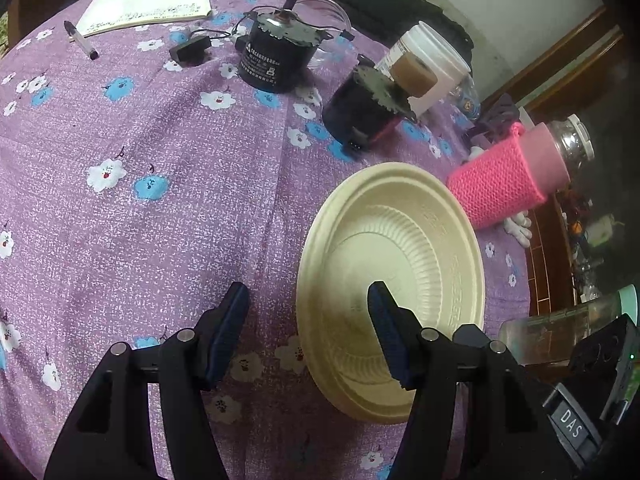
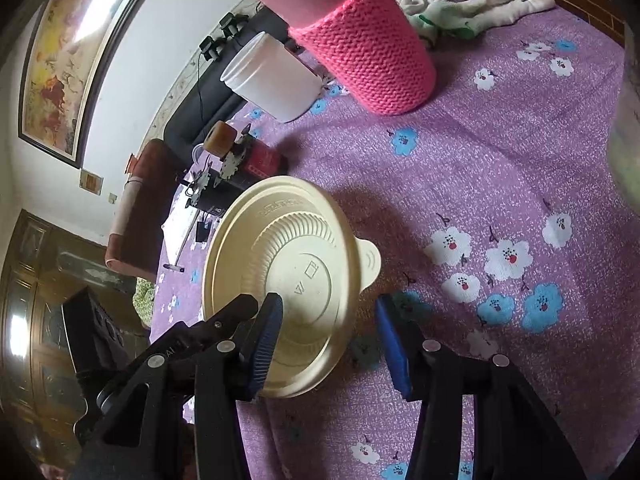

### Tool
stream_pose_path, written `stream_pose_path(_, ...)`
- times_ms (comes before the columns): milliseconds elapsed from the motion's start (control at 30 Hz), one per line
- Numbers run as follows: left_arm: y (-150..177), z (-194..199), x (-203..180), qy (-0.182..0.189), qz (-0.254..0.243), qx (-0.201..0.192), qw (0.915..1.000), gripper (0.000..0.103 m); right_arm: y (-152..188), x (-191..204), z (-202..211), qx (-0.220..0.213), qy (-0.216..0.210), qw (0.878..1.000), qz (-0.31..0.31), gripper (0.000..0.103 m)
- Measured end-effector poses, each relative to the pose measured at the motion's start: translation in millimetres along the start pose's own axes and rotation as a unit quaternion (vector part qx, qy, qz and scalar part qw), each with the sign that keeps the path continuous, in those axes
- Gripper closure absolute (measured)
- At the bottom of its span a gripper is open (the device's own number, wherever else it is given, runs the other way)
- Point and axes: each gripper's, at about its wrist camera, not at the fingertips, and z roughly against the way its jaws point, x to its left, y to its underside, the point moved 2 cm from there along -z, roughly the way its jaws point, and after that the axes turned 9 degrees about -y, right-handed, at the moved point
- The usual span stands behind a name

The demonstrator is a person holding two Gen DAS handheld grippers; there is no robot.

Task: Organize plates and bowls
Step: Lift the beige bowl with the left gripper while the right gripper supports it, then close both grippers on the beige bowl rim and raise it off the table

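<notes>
Cream plastic plate (image 1: 400, 248) lies lower right on the floral bench (image 1: 160, 220), partly hidden by the left gripper (image 1: 308, 334); right gripper (image 2: 330, 344) too: jaws wide.

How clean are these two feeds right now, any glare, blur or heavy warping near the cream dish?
Left wrist: strong fisheye bending, dark corners, even dim light; cream dish sharp. Right wrist: glare on the framed picture, a blurred object at the right edge, the dish casts a soft shadow on the tablecloth.
</notes>
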Motion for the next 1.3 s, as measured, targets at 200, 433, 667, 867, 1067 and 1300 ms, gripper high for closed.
stream_pose_path(200,0.1,1.0,1.0,-0.002,0.002,-0.003,1.0000,0.043,-0.2,-0.2,-1.1,-0.005,0.002,1.000,0.004,0.070)
stream_pose_path(433,0.0,5.7,0.5,-0.002,0.002,-0.010,0.9999,0.046,1.3,1.2,-4.4,-0.001,0.006,1.000,0.010,0.076)
stream_pose_path(667,0.3,7.2,-1.5,-0.018,-0.003,-0.021,0.9996,0.053,0.8,0.4,-3.9,-0.002,0.006,1.000,0.008,0.075)
stream_pose_path(867,1.1,6.9,-2.9,-0.049,-0.014,-0.038,0.9980,0.062,1.8,-0.3,-5.9,0.000,0.007,1.000,0.007,0.075)
stream_pose_path(1067,2.8,7.6,-5.3,-0.091,-0.028,-0.063,0.9935,0.072,2.7,-0.7,-7.4,-0.005,0.009,1.000,0.009,0.076)
stream_pose_path(1300,7.2,8.7,-13.7,-0.115,-0.052,-0.083,0.9886,0.084,4.1,0.0,-11.0,-0.011,0.013,1.000,0.019,0.087)
